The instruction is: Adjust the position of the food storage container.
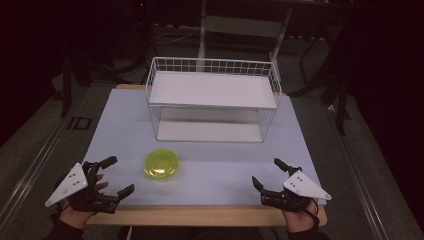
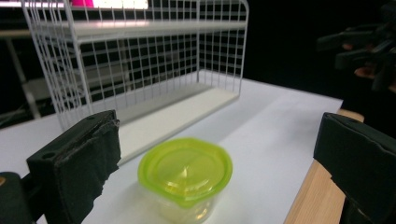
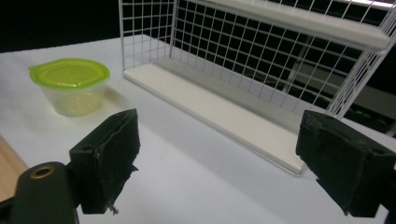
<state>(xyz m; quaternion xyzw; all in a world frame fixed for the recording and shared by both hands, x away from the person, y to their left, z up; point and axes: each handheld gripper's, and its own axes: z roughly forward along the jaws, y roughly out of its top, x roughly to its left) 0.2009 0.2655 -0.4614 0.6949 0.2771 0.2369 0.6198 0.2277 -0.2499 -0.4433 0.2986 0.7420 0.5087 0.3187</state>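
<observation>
A small clear tub with a yellow-green lid [image 1: 162, 164] stands on the white mat near the table's front, left of centre. My left gripper [image 1: 124, 174] rests at the front left corner, open, its jaws pointing toward the tub, which stands a short way beyond them. In the left gripper view the tub [image 2: 185, 170] appears between and beyond the wide-apart jaws of that gripper [image 2: 217, 140]. My right gripper [image 1: 265, 170] is open at the front right with nothing between its jaws. The right gripper view looks past its own spread jaws [image 3: 219, 135] to the tub [image 3: 70, 84] at the far left.
A white wire rack [image 1: 212, 100] with an upper shelf and a lower board stands at the back of the mat, open toward me. The mat [image 1: 215, 165] lies on a wooden table whose edge [image 1: 200, 216] shows in front. Dark floor surrounds the table.
</observation>
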